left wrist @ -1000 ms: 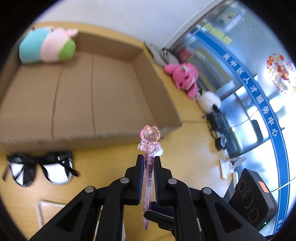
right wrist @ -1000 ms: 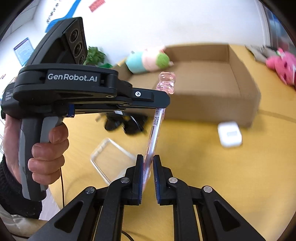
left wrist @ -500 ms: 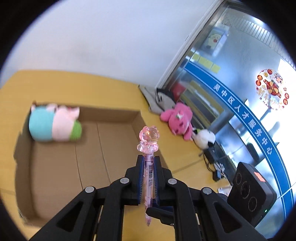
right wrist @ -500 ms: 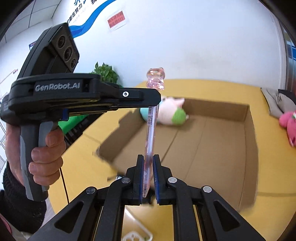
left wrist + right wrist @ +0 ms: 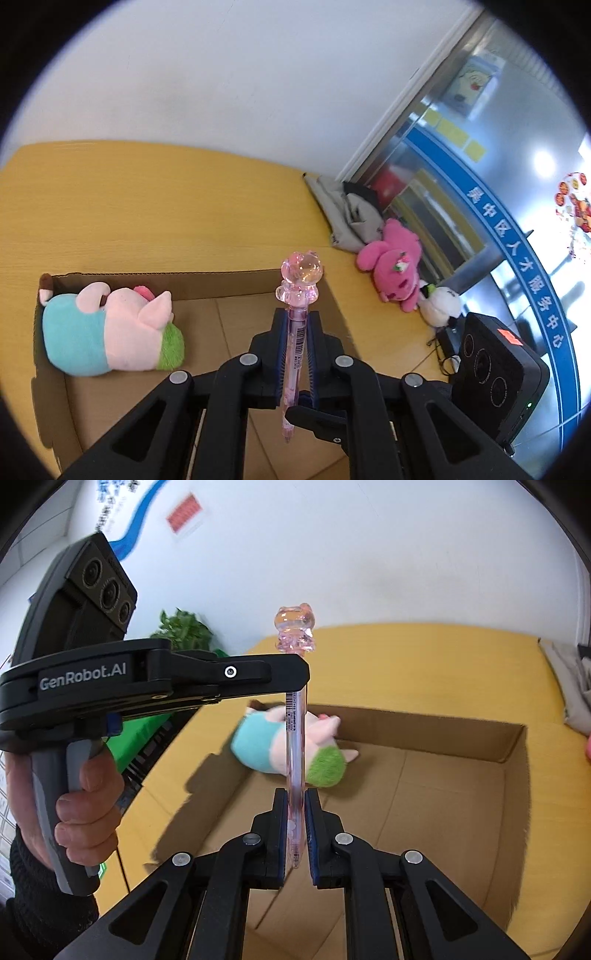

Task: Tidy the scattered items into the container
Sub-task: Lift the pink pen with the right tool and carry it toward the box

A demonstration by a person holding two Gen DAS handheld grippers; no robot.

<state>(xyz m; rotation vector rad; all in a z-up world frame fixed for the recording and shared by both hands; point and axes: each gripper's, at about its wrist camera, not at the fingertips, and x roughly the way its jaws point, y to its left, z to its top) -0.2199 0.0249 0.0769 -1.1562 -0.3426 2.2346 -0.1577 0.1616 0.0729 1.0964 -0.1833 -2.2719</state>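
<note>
Both grippers clamp one pink pen (image 5: 295,746) at once. The right gripper (image 5: 295,834) has its jaws shut on the lower barrel near the tip; the left gripper (image 5: 297,354) has its jaws shut on the upper barrel, just under the clear pink bear-shaped topper (image 5: 301,275). A bare hand (image 5: 86,805) grips the left tool's handle.

The pen stands nearly upright in the air, over the open cardboard box (image 5: 513,775) sitting on the yellow surface (image 5: 147,206). Inside the box, against the far corner: a plush toy (image 5: 110,328) in teal, pink and green, lying on its side. Rest of the box floor bare.

Handling, as I judge it:
- Light, stiff, thin plastic barrel; smooth, so liable to swivel between flat pads if held at a single point.
- Topper is bulky and makes the pen top-heavy; likely brittle if dropped hard.
- Best hold is mid-barrel, across the barcode label, not on the topper or the tip.
- Should be lowered before release; a tall drop could bounce it out.

Outside the box, off to the side: a bright pink plush (image 5: 395,266) beside grey fabric (image 5: 351,218).
</note>
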